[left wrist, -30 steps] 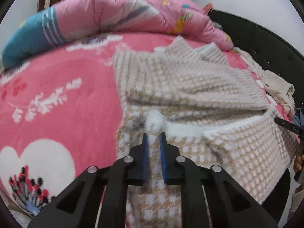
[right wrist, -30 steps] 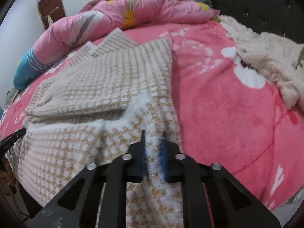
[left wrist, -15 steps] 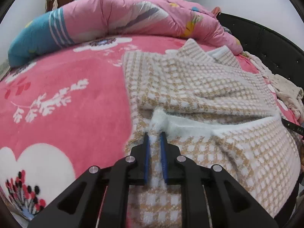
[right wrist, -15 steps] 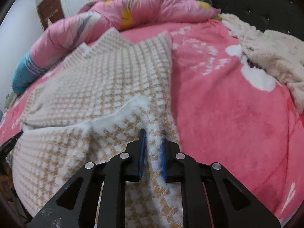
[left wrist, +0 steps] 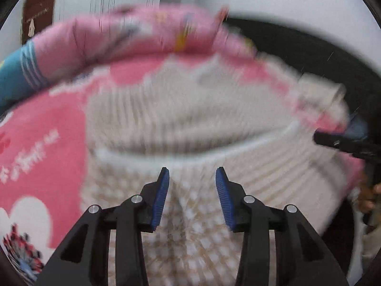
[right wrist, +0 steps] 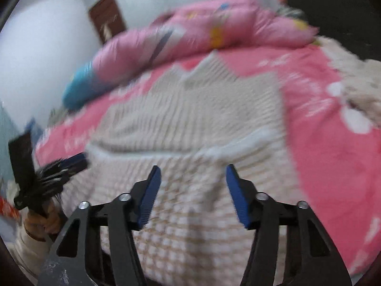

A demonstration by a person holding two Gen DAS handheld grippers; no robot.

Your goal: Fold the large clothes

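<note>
Already the checked sweater's (left wrist: 190, 119) near hem lies folded up ahead of the left gripper (left wrist: 192, 178) and right gripper (right wrist: 193, 171), both opening, empty; further folds remain

White walls (right wrist: 42, 54), brown door (right wrist: 107, 21), pink bedspread (right wrist: 316, 157), dark headboard (right wrist: 333, 12)

The left gripper (left wrist: 192, 178) pointed forward and downward, its jaws opening, the blue pads (left wrist: 160, 200) apart and pressing on nothing. The right gripper (right wrist: 193, 176) pointed the same way, its jaws opening too, blue pads (right wrist: 150, 197) clear on both sides. In the right wrist view, the left hand (right wrist: 41, 219) gripped its tool's handle at the lower left edge.
</note>
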